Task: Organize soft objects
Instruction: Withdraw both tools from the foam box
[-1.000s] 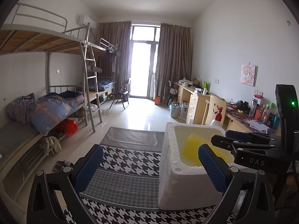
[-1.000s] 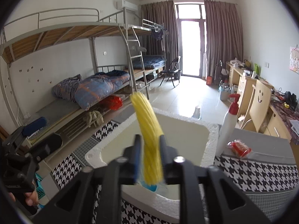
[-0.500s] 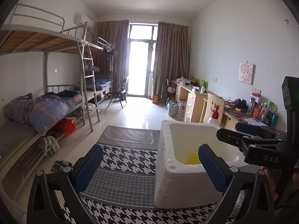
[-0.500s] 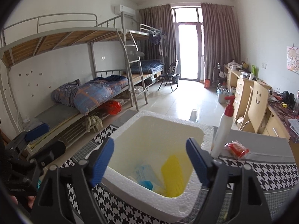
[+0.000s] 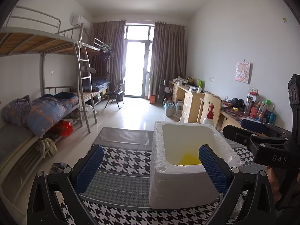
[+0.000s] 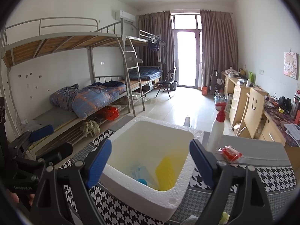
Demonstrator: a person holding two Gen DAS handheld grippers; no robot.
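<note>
A: Dorm room w/ bunks (image 6: 78, 60) along the wall at 9 o'clock, desks (image 6: 241, 93) at 3, balcony door (image 6: 187, 56) at 12. I'm working over a houndstooth mat (image 5: 121, 157).

B: Where's the soft stuff?

A: Yellow sponge (image 6: 166, 172) is down inside the foam box (image 6: 142, 193), leaning on the wall at the box's 3 o'clock side. Beside it, at its 9, a pale blue packet (image 6: 139, 172), also in the box. So two items look stowed.

B: Tool state?

A: Right gripper (image 6: 150, 166): jaws wide and widening a bit more, nothing between the pads, sponge lies well below them. Left gripper (image 5: 150, 166): jaws spread wide too, holding nothing, parked just beside the box at its 9 o'clock side.

B: What's left?

A: Red packet (image 6: 229, 152) lies on the grey part of the mat at 2 from the box, next to the spray bottle (image 6: 217, 129). If it's soft it's prob. next; bottle likely isn't part of this. Something pale green (image 6: 225, 216) at the bottom edge at 5, mostly hidden by the gripper, can't tell what it is. I'd say we're past halfway, not done.
</note>
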